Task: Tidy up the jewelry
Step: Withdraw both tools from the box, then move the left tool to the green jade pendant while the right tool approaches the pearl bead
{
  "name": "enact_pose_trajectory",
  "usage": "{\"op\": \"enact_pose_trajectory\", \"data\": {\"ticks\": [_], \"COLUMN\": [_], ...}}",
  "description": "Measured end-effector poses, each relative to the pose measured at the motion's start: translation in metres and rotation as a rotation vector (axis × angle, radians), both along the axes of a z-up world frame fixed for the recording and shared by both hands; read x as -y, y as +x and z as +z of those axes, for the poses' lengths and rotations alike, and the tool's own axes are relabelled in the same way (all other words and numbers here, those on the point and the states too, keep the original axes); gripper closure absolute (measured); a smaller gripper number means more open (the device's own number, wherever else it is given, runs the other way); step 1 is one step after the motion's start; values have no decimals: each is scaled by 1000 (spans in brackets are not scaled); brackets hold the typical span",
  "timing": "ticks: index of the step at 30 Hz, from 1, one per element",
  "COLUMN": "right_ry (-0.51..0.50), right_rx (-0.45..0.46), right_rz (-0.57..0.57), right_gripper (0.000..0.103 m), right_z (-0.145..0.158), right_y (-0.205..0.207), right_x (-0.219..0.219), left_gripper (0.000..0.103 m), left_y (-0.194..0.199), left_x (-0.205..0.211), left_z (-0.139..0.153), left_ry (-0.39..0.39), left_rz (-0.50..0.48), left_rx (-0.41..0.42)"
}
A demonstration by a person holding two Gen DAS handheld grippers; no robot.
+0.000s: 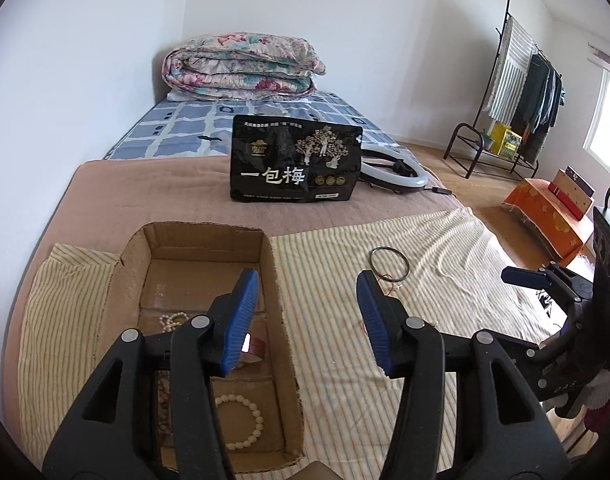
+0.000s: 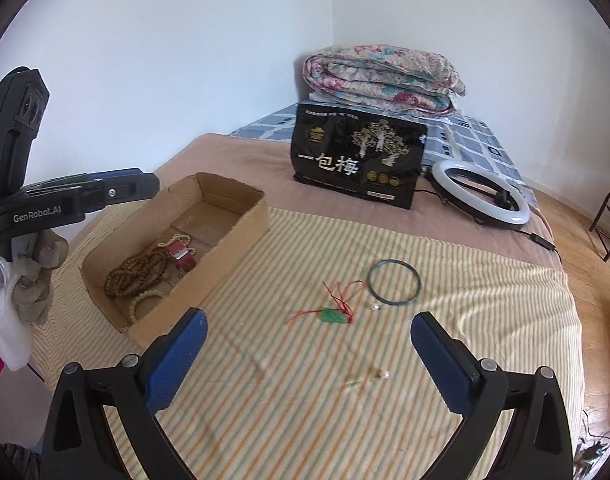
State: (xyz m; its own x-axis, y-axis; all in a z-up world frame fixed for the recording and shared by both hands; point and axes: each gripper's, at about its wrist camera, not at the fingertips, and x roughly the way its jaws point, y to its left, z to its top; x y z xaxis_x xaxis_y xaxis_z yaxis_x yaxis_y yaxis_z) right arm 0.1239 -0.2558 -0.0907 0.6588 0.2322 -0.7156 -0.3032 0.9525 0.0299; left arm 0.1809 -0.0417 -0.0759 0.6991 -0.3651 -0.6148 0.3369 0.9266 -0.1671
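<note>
An open cardboard box point(image 1: 277, 280) point(image 2: 241, 236) lies on the striped cloth and holds a white bead bracelet point(image 1: 247, 420), brown prayer beads point(image 2: 137, 272), a pearl strand point(image 1: 173, 320) and a red watch point(image 2: 181, 258). My left gripper point(image 1: 307, 300) is open and empty above the box's right wall; it also shows in the right wrist view point(image 2: 117, 188). A thin green bangle point(image 2: 393, 282) point(image 1: 389, 262), a green pendant on red cord point(image 2: 337, 314) and a small clear earring point(image 2: 381, 376) lie on the cloth. My right gripper point(image 2: 309, 340) is open and empty, hovering near them.
A black snack bag point(image 2: 357, 160) stands behind the cloth, with a ring light point(image 2: 481, 192) beside it. A folded floral quilt point(image 1: 241, 68) lies at the head of the bed. A clothes rack point(image 1: 521, 92) and an orange-covered stool point(image 1: 553, 216) stand on the floor to the right.
</note>
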Motion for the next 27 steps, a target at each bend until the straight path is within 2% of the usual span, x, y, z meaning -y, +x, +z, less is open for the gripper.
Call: {"op": "enact_pose_trajectory", "data": {"ticks": [7,15,20,27], "right_ry": [5,10,28,39], "right_rx": [-33,-41,-57,-95], "right_rz": [-60,-63,-48,-21], "right_gripper": [0,1,6,19], "right_z": [-20,-38,-52,-72], "right_y": [-6,-12,-11,-5], "right_x": [45,74,81,85], "left_gripper": [51,51,51,51], "left_y": [-2,-2,6,17], "left_x": [38,86,106,128], "left_z": [-11,-32,-51,-82], "left_ry": [-14,-6,-16,27], "left_rz": [-46,-101,-109,-107], "left_rx": [-34,-80,-128,-175]}}
